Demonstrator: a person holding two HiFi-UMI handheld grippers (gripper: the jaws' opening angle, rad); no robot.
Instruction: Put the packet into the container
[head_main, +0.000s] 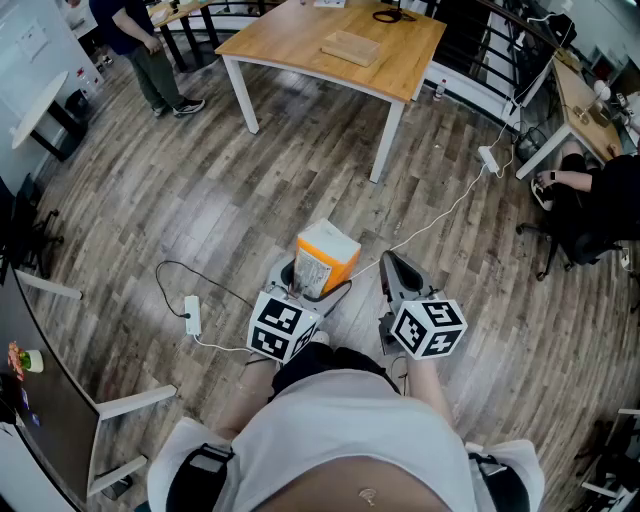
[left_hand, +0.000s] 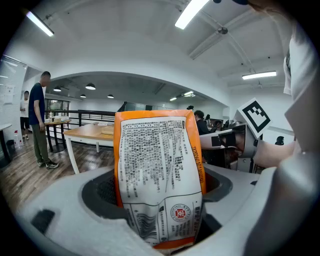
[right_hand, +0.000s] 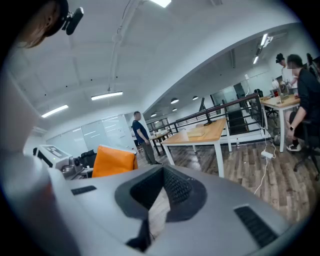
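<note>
My left tongs (head_main: 316, 284) pinch the orange-and-white packet (head_main: 326, 256) at its lower end and hold it upright above the wooden floor (head_main: 200, 200). My right tongs (head_main: 388, 264) are pressed together and empty. With such a low grip the tall packet can tip or slip out. I see no container in any view.

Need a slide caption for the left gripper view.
Left gripper clamps an orange-and-white packet between its jaws; wooden table and a standing person in the office behind.
</note>
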